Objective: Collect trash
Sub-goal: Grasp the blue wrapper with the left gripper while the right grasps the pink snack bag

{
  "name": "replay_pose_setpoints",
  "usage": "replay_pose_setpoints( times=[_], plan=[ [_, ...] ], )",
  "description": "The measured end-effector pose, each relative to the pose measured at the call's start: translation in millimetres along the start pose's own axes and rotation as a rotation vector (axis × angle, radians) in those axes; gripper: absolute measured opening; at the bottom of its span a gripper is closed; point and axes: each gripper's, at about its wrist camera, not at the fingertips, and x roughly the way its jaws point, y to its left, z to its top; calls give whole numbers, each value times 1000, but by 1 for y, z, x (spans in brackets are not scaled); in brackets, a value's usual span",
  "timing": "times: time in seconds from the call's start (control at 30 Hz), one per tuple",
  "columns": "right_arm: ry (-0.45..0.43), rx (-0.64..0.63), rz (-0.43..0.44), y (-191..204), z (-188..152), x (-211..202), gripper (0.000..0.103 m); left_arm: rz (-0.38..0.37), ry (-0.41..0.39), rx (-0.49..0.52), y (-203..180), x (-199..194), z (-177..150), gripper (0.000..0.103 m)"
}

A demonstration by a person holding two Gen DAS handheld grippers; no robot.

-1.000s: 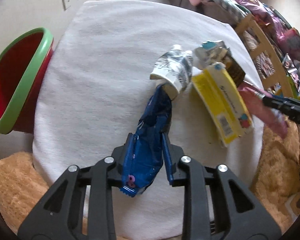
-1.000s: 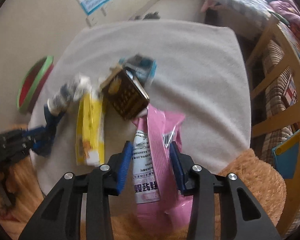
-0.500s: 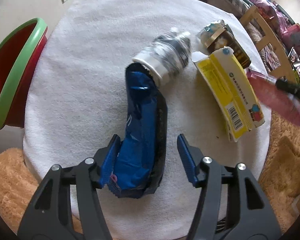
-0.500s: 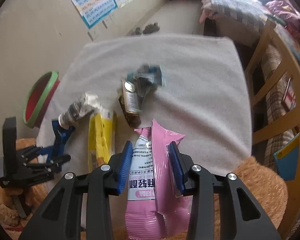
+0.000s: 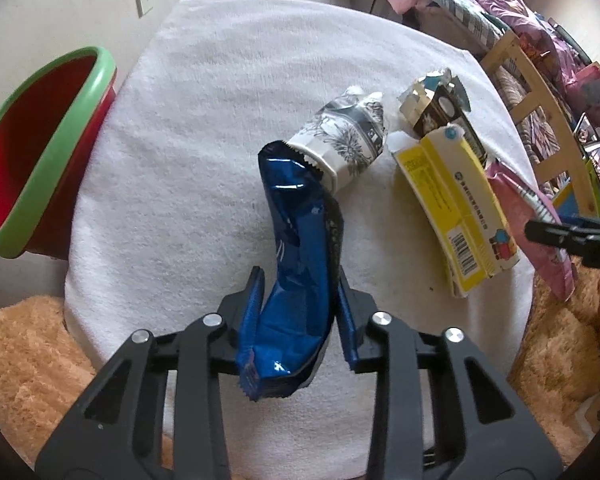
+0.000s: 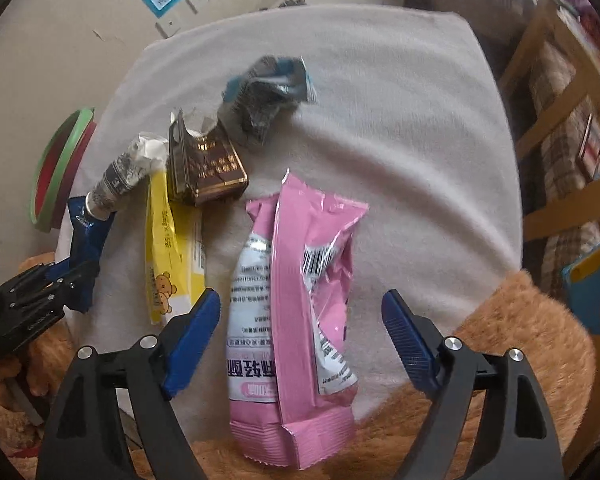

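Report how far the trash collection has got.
Done: nothing shows inside the red bin. In hand: the left gripper has just closed on the blue wrapper; the right gripper has just opened, the pink packet lying loose. Left: paper cup, yellow box, brown carton, crumpled wrapper.

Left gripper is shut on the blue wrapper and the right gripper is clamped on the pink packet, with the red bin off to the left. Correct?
Not quite. In the right wrist view the right gripper is open: its jaws have just been opening, and the pink packet lies between them untouched. The left gripper is shut on the blue wrapper, and the red bin sits left.
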Motion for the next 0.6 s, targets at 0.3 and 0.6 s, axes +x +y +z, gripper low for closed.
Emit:
replay_pose_setpoints(
  times=[0.3, 0.6],
  plan=[
    [-67, -29, -31, 5, -6, -20, 41, 21, -65, -19, 7, -20, 3, 31],
    [-261, -29, -54, 12, 4, -79, 40, 8, -176, -28, 3, -56, 18, 30]
  ],
)
